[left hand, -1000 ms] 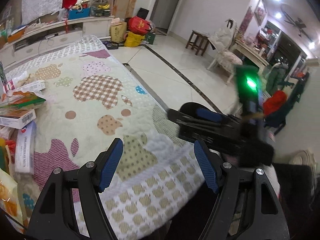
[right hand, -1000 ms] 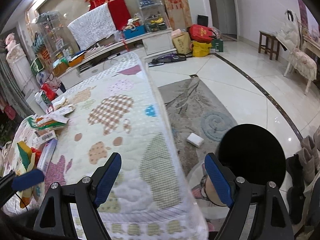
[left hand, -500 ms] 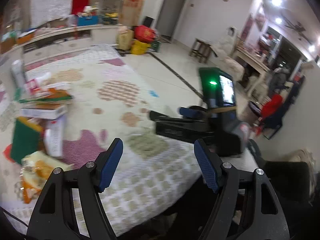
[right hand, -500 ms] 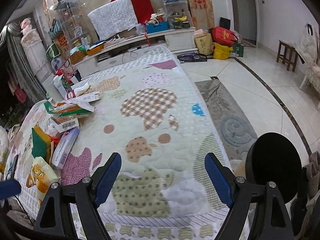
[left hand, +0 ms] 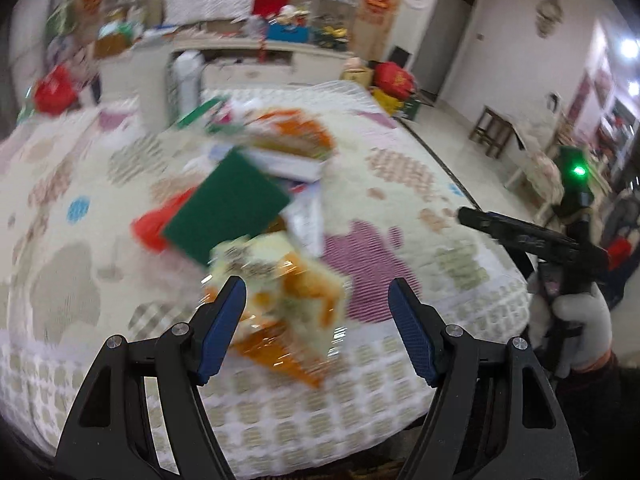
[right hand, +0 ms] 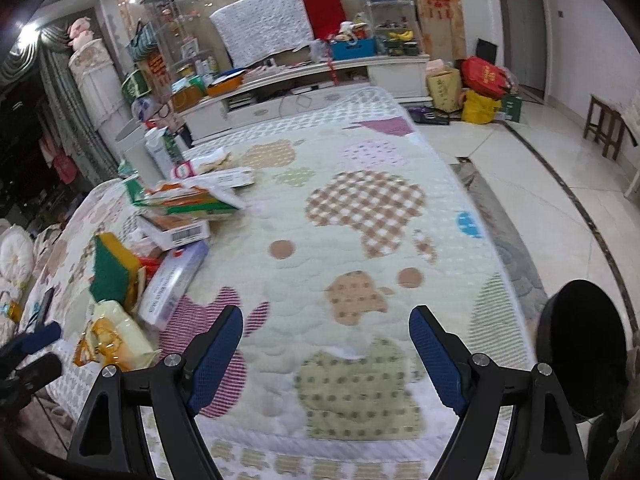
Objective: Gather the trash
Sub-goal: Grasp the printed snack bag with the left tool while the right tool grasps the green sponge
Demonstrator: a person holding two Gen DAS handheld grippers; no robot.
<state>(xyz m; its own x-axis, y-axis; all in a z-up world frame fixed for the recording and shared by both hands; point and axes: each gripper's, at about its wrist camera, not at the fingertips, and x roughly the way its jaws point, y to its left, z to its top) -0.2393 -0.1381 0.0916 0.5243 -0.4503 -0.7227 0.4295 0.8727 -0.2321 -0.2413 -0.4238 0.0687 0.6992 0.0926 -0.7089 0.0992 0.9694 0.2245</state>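
A pile of trash lies on the quilted patchwork cover (right hand: 360, 220). Nearest in the blurred left wrist view is a yellow and orange wrapped packet (left hand: 280, 292), with a green sponge (left hand: 226, 208) and a red wrapper (left hand: 154, 226) behind it. My left gripper (left hand: 318, 326) is open just short of the packet, which shows between its fingers untouched. My right gripper (right hand: 326, 360) is open over bare cover, with the packet (right hand: 116, 336), the sponge (right hand: 114, 268) and a long white box (right hand: 176, 280) to its left.
More boxes and a green and orange package (right hand: 188, 200) lie further back in the pile. A black round bin (right hand: 580, 360) stands on the floor right of the cover. A gloved hand (left hand: 580, 320) shows at the right. A low cabinet (right hand: 304, 80) with clutter stands beyond.
The left gripper has swung left across the cover, and the trash pile now lies straight ahead of it. The right gripper has also turned left, off the floor and onto the cover.
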